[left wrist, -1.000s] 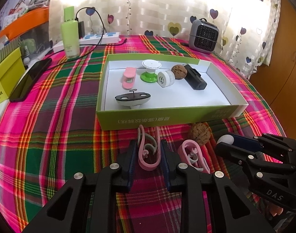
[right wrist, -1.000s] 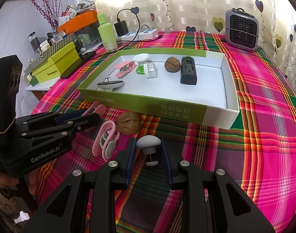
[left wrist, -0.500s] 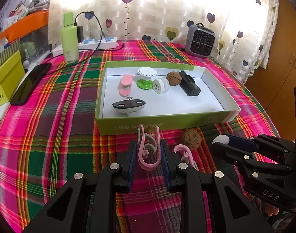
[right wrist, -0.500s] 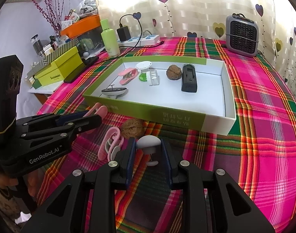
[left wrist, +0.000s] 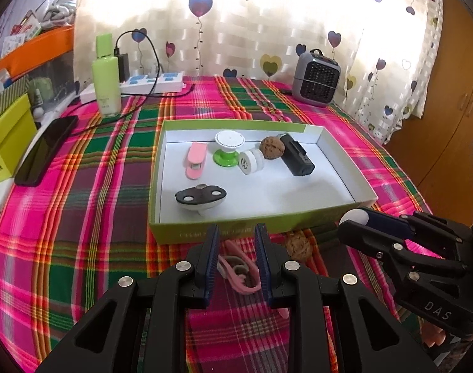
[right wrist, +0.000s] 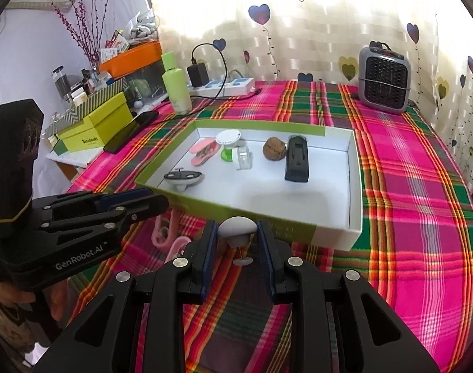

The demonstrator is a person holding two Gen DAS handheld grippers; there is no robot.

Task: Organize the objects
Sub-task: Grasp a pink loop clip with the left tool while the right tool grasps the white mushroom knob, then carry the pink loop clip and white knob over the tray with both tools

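Observation:
A green-sided white tray (left wrist: 162, 227) (right wrist: 354, 233) sits on the plaid table and holds a pink clip (left wrist: 194, 163), a green-and-white stand (left wrist: 227, 146), a white reel (left wrist: 250, 162), a walnut (left wrist: 271, 147), a black box (left wrist: 297, 155) and a black-and-white holder (left wrist: 200, 198). My left gripper (left wrist: 236, 248) is raised before the tray's near wall; a pink clip (left wrist: 238, 272) lies on the cloth below, between the fingers, and looks released. My right gripper (right wrist: 238, 242) is shut on a white mushroom-shaped knob (right wrist: 236, 230), held above the cloth at the tray's near edge.
A second walnut (left wrist: 298, 245) and another pink clip (right wrist: 174, 247) lie on the cloth before the tray. A green bottle (left wrist: 106, 84), power strip (left wrist: 152, 85), phone (left wrist: 45, 152) and yellow box (left wrist: 6, 143) stand left; a grey heater (left wrist: 317, 79) stands at the back right.
Both grippers have risen and drawn back. The pink clip that stood upright between my left fingers now lies on the cloth below them. The right gripper keeps the white knob.

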